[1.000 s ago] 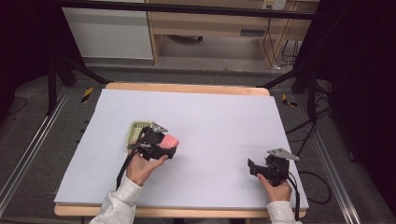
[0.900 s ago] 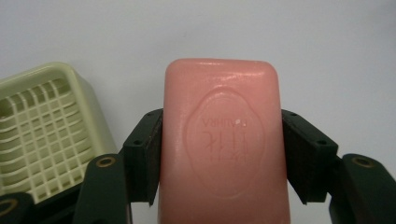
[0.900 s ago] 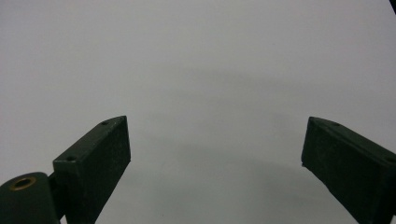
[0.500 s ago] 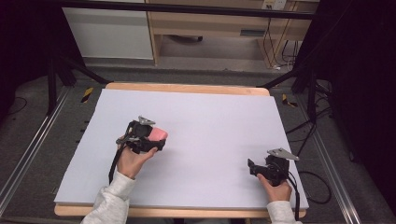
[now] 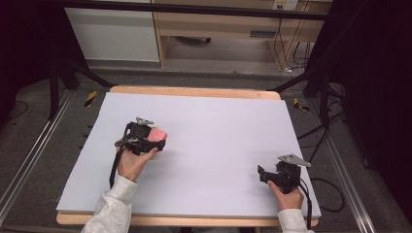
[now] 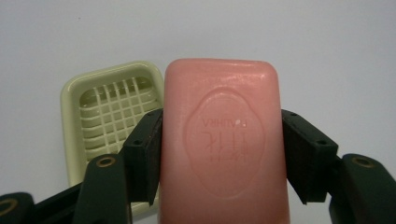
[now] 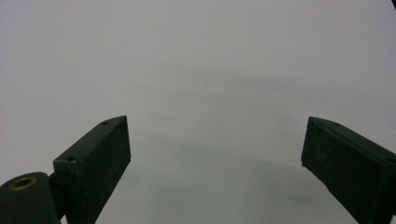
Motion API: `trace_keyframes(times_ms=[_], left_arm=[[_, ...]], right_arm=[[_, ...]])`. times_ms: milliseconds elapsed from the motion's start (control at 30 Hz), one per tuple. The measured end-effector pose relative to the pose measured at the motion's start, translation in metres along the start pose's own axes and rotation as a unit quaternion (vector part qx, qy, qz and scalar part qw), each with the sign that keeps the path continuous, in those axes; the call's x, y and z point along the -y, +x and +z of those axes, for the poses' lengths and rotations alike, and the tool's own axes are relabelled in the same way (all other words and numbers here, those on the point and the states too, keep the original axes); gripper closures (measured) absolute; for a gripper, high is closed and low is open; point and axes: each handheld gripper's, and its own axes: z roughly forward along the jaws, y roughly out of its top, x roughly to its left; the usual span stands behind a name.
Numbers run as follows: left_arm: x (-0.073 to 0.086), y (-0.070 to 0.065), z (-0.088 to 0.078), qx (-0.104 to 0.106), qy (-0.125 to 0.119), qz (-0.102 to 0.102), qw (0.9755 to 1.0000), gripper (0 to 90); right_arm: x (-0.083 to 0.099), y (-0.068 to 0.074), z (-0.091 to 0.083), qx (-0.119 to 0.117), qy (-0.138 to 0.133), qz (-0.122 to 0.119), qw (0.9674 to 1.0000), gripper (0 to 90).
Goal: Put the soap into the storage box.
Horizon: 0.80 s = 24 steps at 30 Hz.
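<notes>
My left gripper (image 5: 151,138) is shut on a pink bar of soap (image 6: 222,140), its two black jaws pressing the bar's long sides. The soap (image 5: 157,134) shows as a pink patch at the gripper's front in the high view, left of the table's middle. Just beyond and left of the bar in the left gripper view lies a pale green soap dish (image 6: 109,116) with a slatted grid; the bar overlaps its right edge. My right gripper (image 5: 265,174) rests near the table's front right, open, with only bare white surface between its jaws (image 7: 215,154).
The white table top (image 5: 223,126) has a wooden rim along its far and near edges. Black frame legs and cables stand off both sides. A person's hands and pale sleeves come in from the near edge.
The left gripper has carried the soap leftward and a little forward, and now covers the soap dish in the high view. The right gripper has stayed still.
</notes>
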Motion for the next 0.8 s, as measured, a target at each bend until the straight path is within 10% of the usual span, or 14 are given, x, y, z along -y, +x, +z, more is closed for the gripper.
trace_keyframes(times_ms=[800], left_arm=[[0.0, 0.034, 0.01, -0.035, -0.007, -0.044, 0.9984, 37.1]], right_arm=[[0.0, 0.001, 0.001, -0.001, 0.002, 0.0, 1.0, 8.5]])
